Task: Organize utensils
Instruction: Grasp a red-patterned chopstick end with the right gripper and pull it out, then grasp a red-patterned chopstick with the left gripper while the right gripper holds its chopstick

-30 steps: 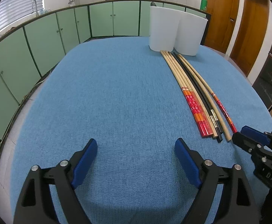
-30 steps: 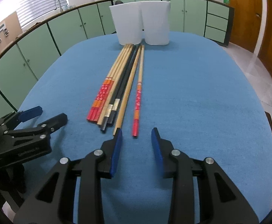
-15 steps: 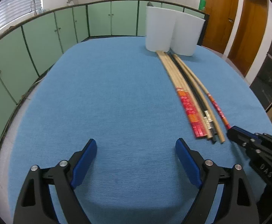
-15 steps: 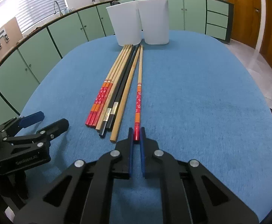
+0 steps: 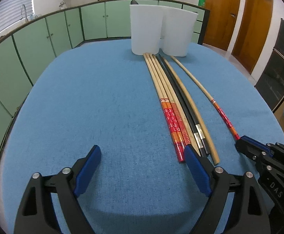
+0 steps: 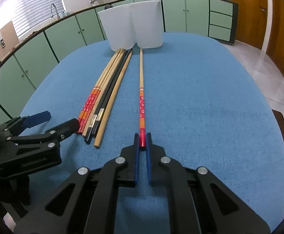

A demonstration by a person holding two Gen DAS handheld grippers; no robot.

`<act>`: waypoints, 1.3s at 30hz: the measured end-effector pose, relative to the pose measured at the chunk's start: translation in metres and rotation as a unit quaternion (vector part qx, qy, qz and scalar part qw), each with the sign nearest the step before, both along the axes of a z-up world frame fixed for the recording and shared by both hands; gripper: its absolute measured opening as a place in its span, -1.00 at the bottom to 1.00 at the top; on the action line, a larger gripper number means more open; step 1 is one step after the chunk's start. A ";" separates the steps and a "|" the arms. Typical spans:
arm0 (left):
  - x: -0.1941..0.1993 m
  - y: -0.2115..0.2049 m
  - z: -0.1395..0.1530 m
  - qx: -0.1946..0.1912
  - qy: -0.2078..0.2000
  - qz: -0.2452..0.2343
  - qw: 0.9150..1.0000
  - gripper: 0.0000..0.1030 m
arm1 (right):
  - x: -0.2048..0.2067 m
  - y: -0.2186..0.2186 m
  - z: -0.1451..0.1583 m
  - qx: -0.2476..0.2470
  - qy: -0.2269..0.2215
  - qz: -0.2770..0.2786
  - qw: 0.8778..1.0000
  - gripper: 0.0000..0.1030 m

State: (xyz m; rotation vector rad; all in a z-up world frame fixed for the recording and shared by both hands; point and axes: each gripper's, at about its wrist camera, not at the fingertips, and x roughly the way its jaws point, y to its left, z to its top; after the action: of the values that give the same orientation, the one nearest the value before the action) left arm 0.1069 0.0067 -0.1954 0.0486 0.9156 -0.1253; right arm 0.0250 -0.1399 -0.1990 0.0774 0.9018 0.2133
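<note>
Blue woven cloth (image 6: 210,101) covers the whole rounded table, and its near edge is cut off behind the gripper bodies in both wrist views. At the far end stand two white plastic containers (image 6: 131,32) side by side, touching or nearly so; their insides are not visible from either camera.

A bundle of chopsticks (image 6: 104,95) lies lengthwise on the cloth, far tips just in front of the left container: pale wooden ones with red and orange patterned handles, a pair of black ones with silvery bands, and one plain wooden stick on the right side. How many sit in the bundle is hard to count, since they overlap.

One red-handled chopstick (image 6: 141,89) lies apart to the right of the bundle. The right gripper (image 6: 142,146) is closed down to a narrow slot around its red butt end, blue pads pressing either side; whether the stick is off the cloth cannot be told.

The left gripper (image 5: 142,154) is spread wide with nothing between its pads, its right finger (image 5: 195,167) overlapping and hiding the near ends of the bundle in its own view.

Readable lettering: "GenRobot.AI" on the left gripper body in the right wrist view, and "DAS" on the right gripper body in the left view.
</note>
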 end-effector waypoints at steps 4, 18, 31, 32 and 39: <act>-0.002 0.005 -0.004 0.026 0.002 0.013 1.000 0.67 | 0.001 -0.002 0.000 0.000 0.000 0.000 1.000 -0.88; 0.002 0.026 0.007 0.004 -0.015 0.014 1.000 0.64 | 0.001 -0.003 0.000 0.007 0.002 0.009 1.000 -0.85; 0.043 0.062 0.018 -0.040 -0.030 -0.003 0.999 0.64 | 0.004 -0.003 0.000 0.006 0.003 0.010 1.000 -0.84; 0.047 0.063 0.016 -0.049 -0.026 -0.008 0.998 0.64 | 0.004 -0.003 0.000 0.006 0.003 0.011 1.000 -0.84; 0.048 0.053 0.006 -0.088 -0.002 -0.028 0.996 0.32 | 0.007 -0.002 -0.001 0.003 0.003 0.011 1.000 -0.84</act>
State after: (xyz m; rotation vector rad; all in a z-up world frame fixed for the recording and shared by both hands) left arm 0.1546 0.0599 -0.1890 -0.0889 0.8964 -0.2579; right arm 0.0319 -0.1423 -0.1998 0.0738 0.9080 0.2357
